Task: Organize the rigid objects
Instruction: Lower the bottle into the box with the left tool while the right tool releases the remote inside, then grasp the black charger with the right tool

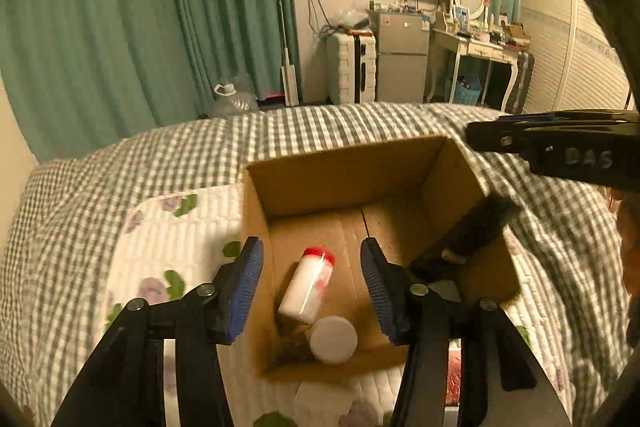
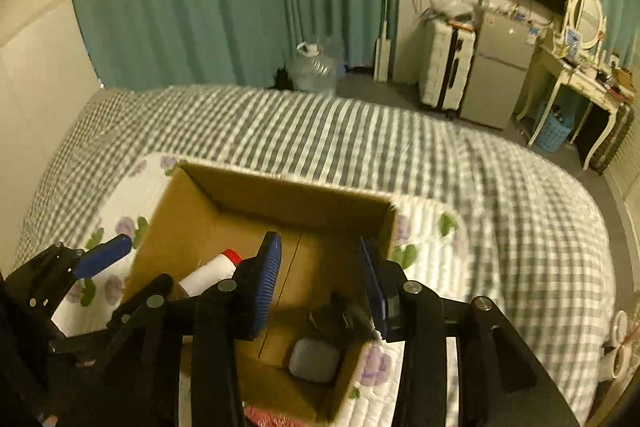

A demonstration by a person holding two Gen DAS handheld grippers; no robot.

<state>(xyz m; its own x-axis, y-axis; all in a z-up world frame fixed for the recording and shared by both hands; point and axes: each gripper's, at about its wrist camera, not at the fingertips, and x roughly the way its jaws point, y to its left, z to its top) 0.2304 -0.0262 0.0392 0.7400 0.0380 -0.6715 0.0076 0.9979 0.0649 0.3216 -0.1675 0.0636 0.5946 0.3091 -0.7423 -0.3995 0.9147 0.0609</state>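
An open cardboard box [image 1: 340, 167] sits on a bed; it also shows in the right wrist view [image 2: 280, 195]. Inside lie a white bottle with a red cap [image 1: 308, 285], a jar with a white lid [image 1: 333, 339], and a dark long object [image 1: 468, 239] leaning in the right corner. The right wrist view shows the bottle [image 2: 210, 273], a dark object [image 2: 336, 315] and a small grey case [image 2: 314, 361]. My left gripper [image 1: 312, 287] is open and empty above the box, jaws either side of the bottle. My right gripper [image 2: 320, 283] is open and empty above the box.
The box rests on a white floral quilted mat [image 1: 168, 247] over a grey checked bedspread [image 2: 480, 187]. Beyond the bed are teal curtains [image 1: 120, 7], a white suitcase [image 1: 352, 67], a small fridge [image 1: 402, 59] and a dressing table [image 1: 480, 47].
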